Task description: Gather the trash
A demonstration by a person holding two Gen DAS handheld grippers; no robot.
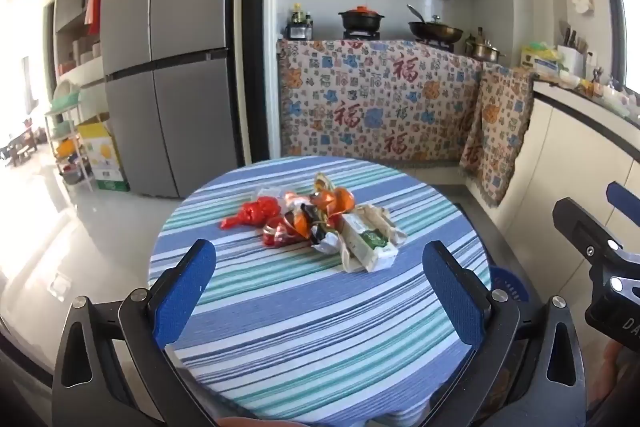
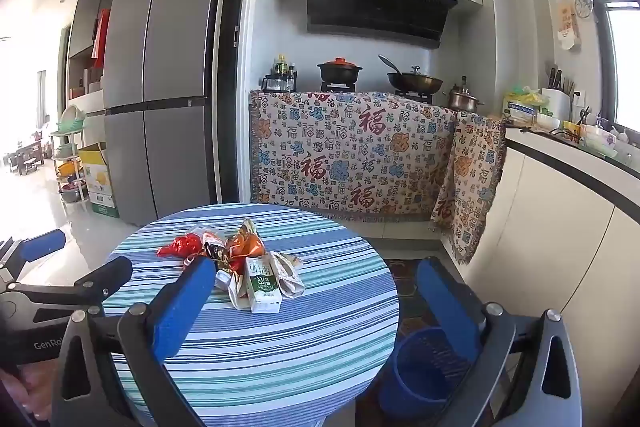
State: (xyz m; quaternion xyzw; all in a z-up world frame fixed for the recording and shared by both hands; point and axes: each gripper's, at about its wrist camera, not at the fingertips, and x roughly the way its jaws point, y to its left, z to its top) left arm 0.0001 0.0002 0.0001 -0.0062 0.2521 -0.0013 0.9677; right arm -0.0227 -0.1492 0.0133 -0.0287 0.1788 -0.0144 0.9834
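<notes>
A heap of trash lies near the middle of the round striped table [image 1: 304, 327] [image 2: 280, 355]: a crumpled red wrapper [image 1: 256, 213] [image 2: 180, 245], orange and dark snack wrappers [image 1: 320, 211] [image 2: 240, 247], and a white and green milk carton [image 1: 368, 243] [image 2: 262, 285] on crumpled paper. My left gripper [image 1: 320, 291] hangs open over the table's near half, short of the heap, nothing between its blue pads [image 1: 184, 299]. My right gripper [image 2: 316, 307] is open too, its left pad [image 2: 180, 307] over the table, its right pad [image 2: 448, 311] past the rim above a blue mesh bin [image 2: 416, 371] [image 1: 506, 285] on the floor.
A grey fridge [image 2: 160, 83] stands behind the table at the left, with a rack and a cardboard box [image 2: 98, 175] beside it. A patterned cloth [image 2: 352, 155] drapes the stove counter at the back. White cabinets [image 2: 560, 235] run along the right.
</notes>
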